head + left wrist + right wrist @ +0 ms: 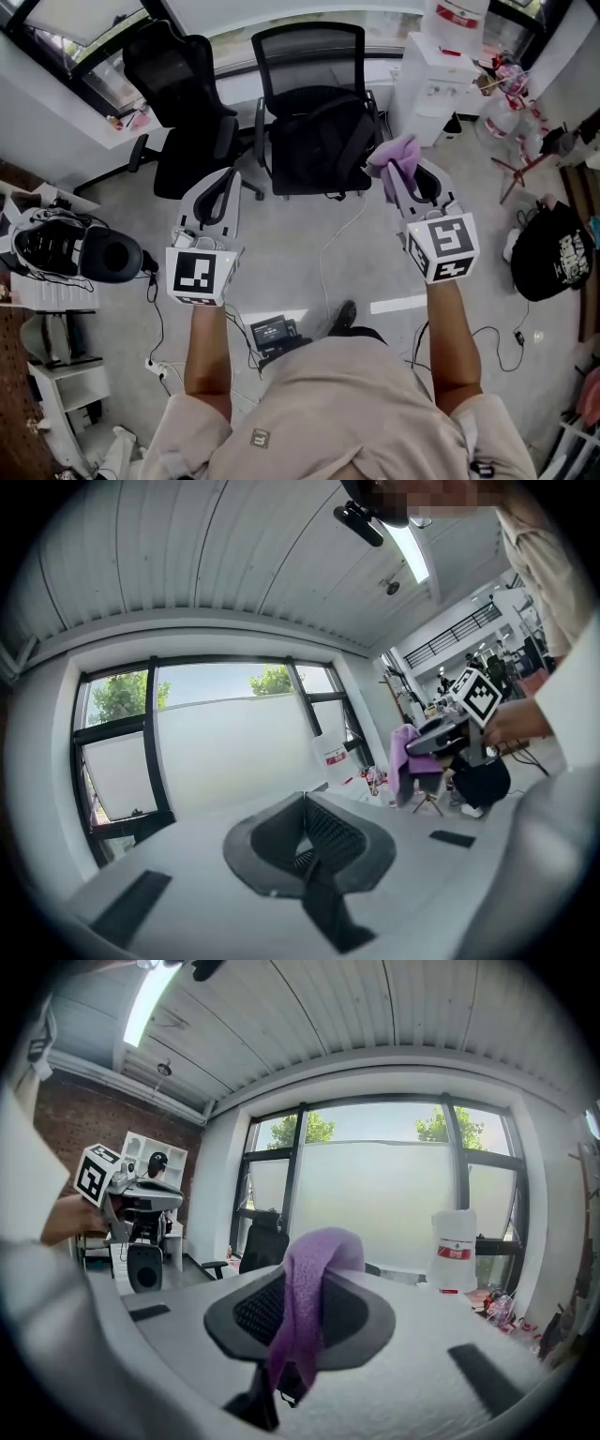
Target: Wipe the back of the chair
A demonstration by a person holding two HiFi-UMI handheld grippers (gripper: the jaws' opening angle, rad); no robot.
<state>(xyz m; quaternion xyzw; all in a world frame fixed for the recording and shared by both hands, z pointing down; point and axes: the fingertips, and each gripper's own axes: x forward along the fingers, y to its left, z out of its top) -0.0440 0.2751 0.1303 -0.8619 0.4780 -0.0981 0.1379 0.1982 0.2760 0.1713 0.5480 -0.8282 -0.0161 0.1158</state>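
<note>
A black mesh-back chair (309,70) stands ahead near the window, with a second black chair (178,84) to its left. My right gripper (394,175) is shut on a purple cloth (396,153), held up in front of the mesh chair's right side and not touching it. In the right gripper view the cloth (305,1288) drapes over the closed jaws of the right gripper (298,1321). My left gripper (229,180) is raised level with it, shut and empty, short of both chairs. The left gripper view shows the left gripper (309,846) closed and the cloth (405,757) off to the right.
A white water dispenser (433,75) stands right of the chairs. At the left is a white shelf (56,291) with dark gear on it. A black bag (553,253) lies at the right, and cables (326,253) and a power brick (274,330) lie on the floor.
</note>
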